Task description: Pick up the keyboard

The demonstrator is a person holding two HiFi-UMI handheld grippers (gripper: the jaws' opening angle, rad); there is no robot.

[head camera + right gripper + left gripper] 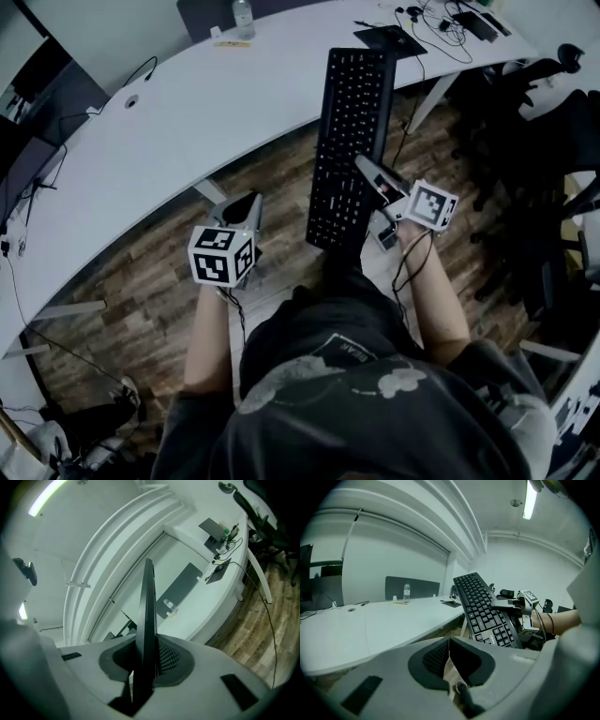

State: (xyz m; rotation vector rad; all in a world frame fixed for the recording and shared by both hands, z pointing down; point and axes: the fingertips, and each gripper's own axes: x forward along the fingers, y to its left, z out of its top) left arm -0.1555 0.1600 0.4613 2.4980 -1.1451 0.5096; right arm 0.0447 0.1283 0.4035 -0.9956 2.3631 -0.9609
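Pinching keyboard (349,122) (edge-on): right hand-held gripper (364,167)

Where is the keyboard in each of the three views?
Head view: keyboard at centre, running lengthwise, right gripper clamped on its right edge.
Left gripper view: keyboard right of centre, keys facing the camera.
Right gripper view: keyboard edge-on, upright, between the jaws.
Shared landmark: water bottle on the white desk.

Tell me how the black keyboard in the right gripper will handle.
Probably stiff: the keyboard looks straight along its whole length, though only the right gripper clamps it. Likely light for its size, since one grip carries it. It may pivot or slip, because most of it extends beyond the jaws.
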